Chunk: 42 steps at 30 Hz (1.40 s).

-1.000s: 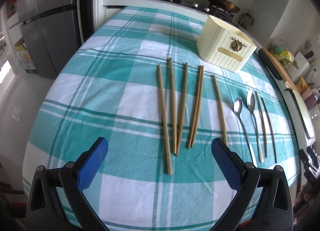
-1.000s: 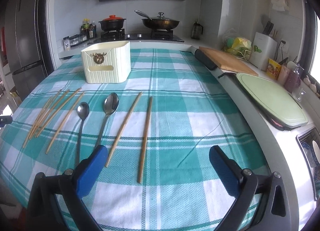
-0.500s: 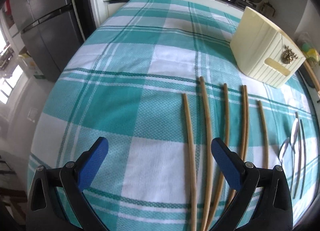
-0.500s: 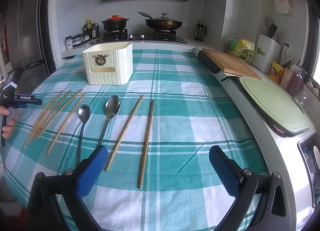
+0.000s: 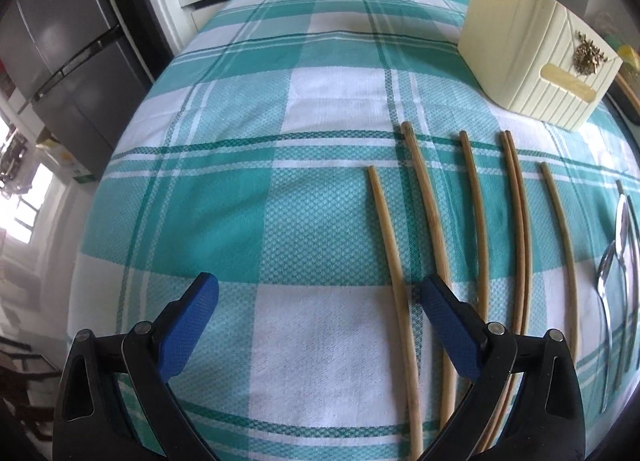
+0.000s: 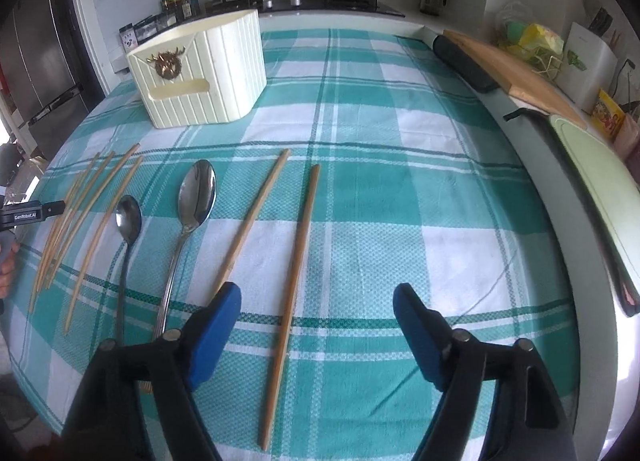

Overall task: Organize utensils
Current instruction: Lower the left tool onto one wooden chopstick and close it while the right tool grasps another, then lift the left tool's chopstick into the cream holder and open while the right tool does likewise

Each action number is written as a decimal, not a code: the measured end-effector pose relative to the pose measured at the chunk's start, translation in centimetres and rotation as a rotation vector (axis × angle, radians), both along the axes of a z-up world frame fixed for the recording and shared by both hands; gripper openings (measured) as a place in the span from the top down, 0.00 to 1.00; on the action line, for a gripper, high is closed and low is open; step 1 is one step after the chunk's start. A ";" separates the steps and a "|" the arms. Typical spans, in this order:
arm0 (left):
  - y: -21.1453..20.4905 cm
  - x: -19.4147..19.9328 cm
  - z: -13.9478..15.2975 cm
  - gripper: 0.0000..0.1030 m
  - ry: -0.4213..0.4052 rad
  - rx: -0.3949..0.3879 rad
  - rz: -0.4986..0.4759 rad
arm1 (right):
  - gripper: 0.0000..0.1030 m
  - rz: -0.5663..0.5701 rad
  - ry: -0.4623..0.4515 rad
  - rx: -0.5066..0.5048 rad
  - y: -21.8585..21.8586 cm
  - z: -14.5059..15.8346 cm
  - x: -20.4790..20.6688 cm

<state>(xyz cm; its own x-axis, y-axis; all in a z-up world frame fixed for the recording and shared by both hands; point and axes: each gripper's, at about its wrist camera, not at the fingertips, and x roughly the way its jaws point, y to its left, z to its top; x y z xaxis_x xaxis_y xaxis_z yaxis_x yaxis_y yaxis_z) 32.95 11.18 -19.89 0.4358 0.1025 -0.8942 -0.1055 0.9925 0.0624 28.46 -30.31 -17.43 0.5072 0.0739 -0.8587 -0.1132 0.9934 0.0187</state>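
The bench (image 6: 400,109) wears a woven cloth (image 5: 256,197) checked in teal and white, its weave a fine waffle grid. Toward the far end stands a cream caddy (image 6: 200,73), a ribbed plastic box with rounded corners, a slot handle and a small brass-coloured ornament on its front.

On the cloth lie the utensils, all roughly parallel and pointing at the caddy. Six bamboo chopsticks (image 5: 432,213) lie at the left, slim, round and pale tan, two of them touching along their length. Right of them lie a large spoon (image 6: 192,213) and a small spoon (image 6: 127,229), both of shiny steel with oval bowls and thin handles. Further right lie two more sticks (image 6: 296,253), apart.

The left tool (image 5: 316,297) has its blue textured pads spread wide; the leftmost chopstick runs between them, untouched. The right tool (image 6: 316,301) is closing, its pads straddling the rightmost stick without pressing on it.
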 end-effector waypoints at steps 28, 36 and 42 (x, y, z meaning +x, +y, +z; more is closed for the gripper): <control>-1.6 1.8 6.7 0.96 -0.056 -0.133 -0.127 | 0.95 0.098 -0.028 0.071 2.3 3.4 8.7; -0.8 -4.4 16.4 0.96 -0.312 -0.225 -0.146 | 0.95 0.151 -0.277 0.183 2.5 13.0 0.7; -1.1 -6.5 20.0 0.96 -0.427 -0.254 -0.162 | 0.95 0.167 -0.467 0.167 3.7 16.3 -2.5</control>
<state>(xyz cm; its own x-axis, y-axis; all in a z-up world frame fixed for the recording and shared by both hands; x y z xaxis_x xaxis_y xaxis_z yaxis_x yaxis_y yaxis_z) 26.42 10.08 0.11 0.7595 -0.1932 -0.6211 0.0870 0.9765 -0.1972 26.01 -26.61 -1.09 0.8025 0.3032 -0.5138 -0.3043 0.9488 0.0846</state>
